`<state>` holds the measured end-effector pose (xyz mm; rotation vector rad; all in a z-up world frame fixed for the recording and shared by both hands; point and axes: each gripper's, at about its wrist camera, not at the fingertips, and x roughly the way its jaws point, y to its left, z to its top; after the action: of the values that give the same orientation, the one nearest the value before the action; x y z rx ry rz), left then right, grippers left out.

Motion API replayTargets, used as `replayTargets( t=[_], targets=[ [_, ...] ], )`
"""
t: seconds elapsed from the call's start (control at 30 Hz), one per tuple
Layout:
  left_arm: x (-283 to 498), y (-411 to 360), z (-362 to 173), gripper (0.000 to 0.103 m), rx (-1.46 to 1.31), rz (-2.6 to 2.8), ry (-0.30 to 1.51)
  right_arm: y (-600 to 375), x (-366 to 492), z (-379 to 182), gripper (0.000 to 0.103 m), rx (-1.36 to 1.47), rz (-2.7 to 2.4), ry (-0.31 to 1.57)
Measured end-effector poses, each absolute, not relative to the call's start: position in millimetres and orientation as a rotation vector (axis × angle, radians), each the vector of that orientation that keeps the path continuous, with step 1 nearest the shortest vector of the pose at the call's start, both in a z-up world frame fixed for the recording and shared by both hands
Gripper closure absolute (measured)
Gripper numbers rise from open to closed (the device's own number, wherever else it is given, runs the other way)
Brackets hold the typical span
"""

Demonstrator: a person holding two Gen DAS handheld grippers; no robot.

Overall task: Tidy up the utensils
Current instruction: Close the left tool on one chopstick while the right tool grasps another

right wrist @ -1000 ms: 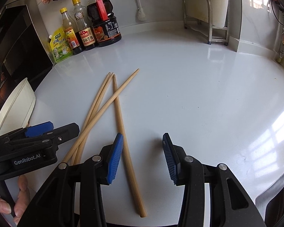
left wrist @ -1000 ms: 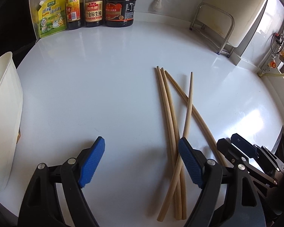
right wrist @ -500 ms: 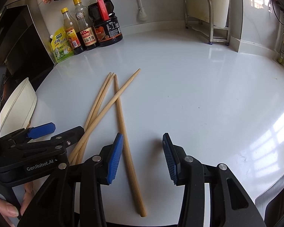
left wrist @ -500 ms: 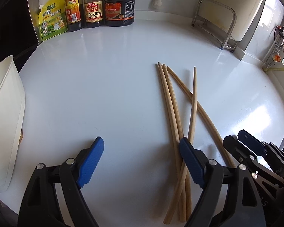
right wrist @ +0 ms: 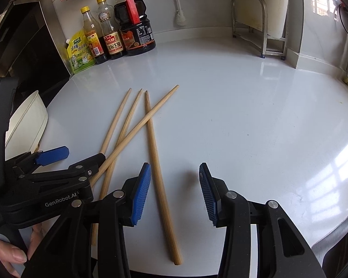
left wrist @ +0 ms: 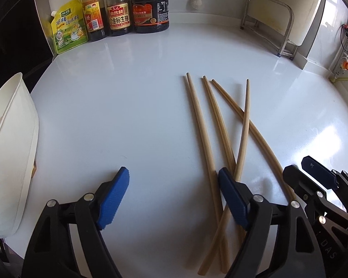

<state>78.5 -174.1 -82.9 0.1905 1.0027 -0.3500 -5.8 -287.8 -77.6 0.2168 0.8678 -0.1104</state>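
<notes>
Several wooden chopsticks [left wrist: 220, 134] lie crossed on the white counter [left wrist: 127, 115]. My left gripper [left wrist: 174, 197] hovers over their near ends with its jaws closing. The leftmost chopstick [left wrist: 201, 139] runs between them, just inside the right pad [left wrist: 232, 197], and nothing is pinched. The other chopsticks pass under or beyond that finger. My right gripper [right wrist: 174, 192] stands open and still, low over the counter. A single chopstick [right wrist: 157, 166] lies between its pads, close to the left one and untouched. Each gripper shows at the edge of the other's view: the left gripper [right wrist: 55, 157] and the right gripper [left wrist: 313, 176].
A white container [left wrist: 11, 150] stands at the counter's left edge. Sauce bottles [left wrist: 118, 9] and a yellow pouch [left wrist: 68, 27] line the back left wall. A metal rack [left wrist: 271, 23] stands at the back right. A hand [right wrist: 9, 252] grips the left handle.
The leftmost chopstick has swung away from its neighbour, so the far tips now lie spread apart. The left wrist view has tilted slightly. The right gripper has kept still.
</notes>
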Motion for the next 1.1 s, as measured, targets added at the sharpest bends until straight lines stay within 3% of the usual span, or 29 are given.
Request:
replayTargets(
  t=[0.33,0.43,0.5,1.1],
  targets=[
    [75,-174,-79,0.073,0.2,-0.388,0.993,-267,10,-83,0.062,0.06,-0.127,0.909],
    [72,-175,-78,0.086,0.204,-0.404,0.996,-261,13,-83,0.076,0.035,-0.108,0.906],
    [72,-175,-78,0.095,0.201,-0.413,1.001,-257,14,-83,0.095,0.013,-0.103,0.905],
    [93,-159,-78,0.095,0.128,-0.406,1.029,-295,12,-83,0.097,0.158,-0.183,0.868]
  ],
)
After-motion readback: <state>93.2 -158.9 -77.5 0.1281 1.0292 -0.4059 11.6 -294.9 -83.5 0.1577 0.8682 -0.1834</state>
